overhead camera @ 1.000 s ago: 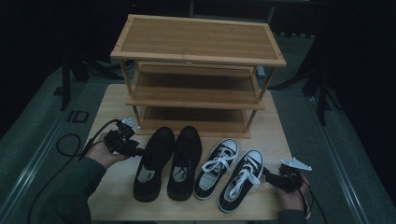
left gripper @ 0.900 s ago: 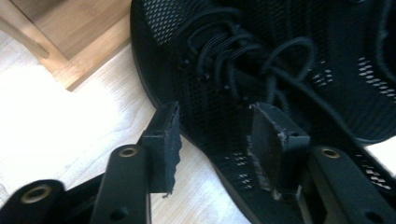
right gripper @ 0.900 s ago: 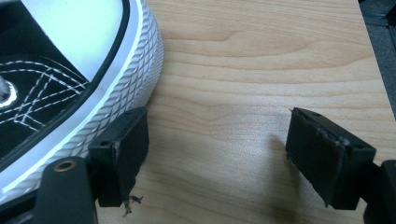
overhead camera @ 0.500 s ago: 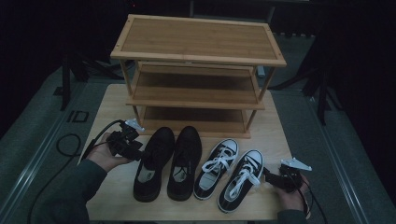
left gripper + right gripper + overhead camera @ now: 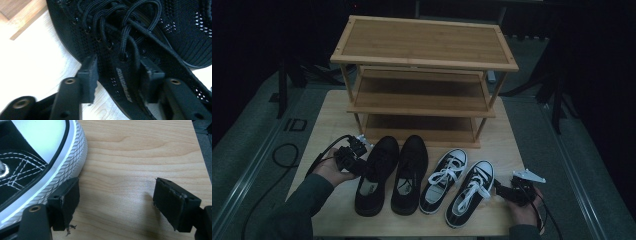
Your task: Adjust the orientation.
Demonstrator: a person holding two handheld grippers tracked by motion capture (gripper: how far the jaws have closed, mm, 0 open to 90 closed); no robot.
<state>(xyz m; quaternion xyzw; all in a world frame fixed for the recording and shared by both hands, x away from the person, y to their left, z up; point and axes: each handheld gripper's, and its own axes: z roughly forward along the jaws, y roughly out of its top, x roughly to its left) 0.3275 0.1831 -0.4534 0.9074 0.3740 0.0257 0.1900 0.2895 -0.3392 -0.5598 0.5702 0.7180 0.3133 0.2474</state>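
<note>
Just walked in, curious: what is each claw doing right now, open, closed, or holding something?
Left claw: jaws just been closing around the left black shoe; whether they grip it cannot be told.
Right claw: open, holding nothing, beside the black-and-white sneaker.

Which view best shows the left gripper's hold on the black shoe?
Left gripper view: the left gripper straddles the black shoe at its tongue. High view shows them small and dark.
</note>
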